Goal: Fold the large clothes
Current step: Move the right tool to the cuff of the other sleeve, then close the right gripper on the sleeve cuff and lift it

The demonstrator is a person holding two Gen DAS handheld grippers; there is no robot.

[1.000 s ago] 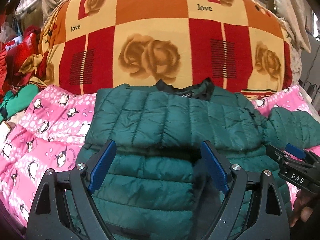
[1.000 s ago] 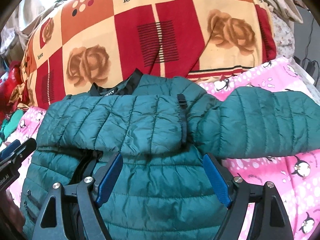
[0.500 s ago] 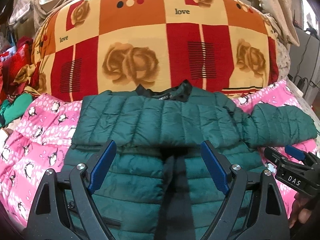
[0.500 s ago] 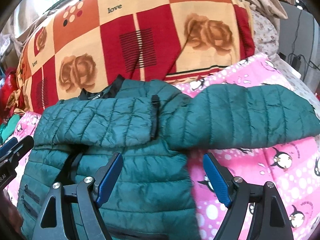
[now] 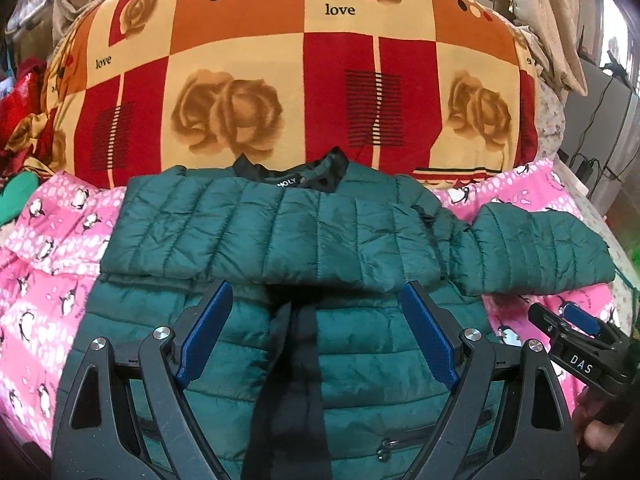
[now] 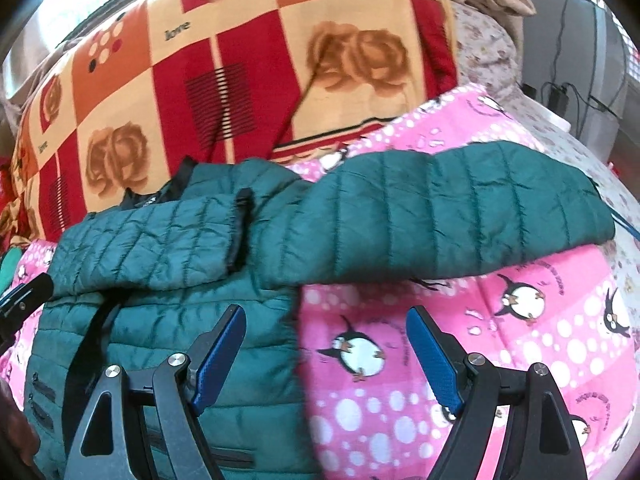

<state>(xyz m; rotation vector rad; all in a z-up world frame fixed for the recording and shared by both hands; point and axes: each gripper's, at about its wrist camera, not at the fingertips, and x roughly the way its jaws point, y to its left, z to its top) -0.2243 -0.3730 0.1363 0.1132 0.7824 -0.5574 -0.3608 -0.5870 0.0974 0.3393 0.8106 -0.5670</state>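
A dark green quilted puffer jacket (image 5: 280,240) lies front up on a pink penguin blanket (image 5: 44,264), collar toward the far side. One sleeve is folded across the chest. The other sleeve (image 6: 440,216) stretches out to the right over the blanket (image 6: 500,320). My left gripper (image 5: 316,332) is open and empty, hovering above the jacket's zipper line. My right gripper (image 6: 326,352) is open and empty above the jacket's right edge (image 6: 260,320), below the outstretched sleeve. The right gripper also shows in the left wrist view (image 5: 576,336).
A large red, orange and cream rose-patterned cushion (image 5: 280,80) rises behind the jacket. Piled red and green clothes (image 5: 16,120) sit at far left. Cables and grey furniture (image 6: 580,60) stand at far right beyond the bed.
Both grippers have pulled back from the jacket, staying open. The right gripper has swung right, so the outstretched sleeve and pink blanket now fill its view.
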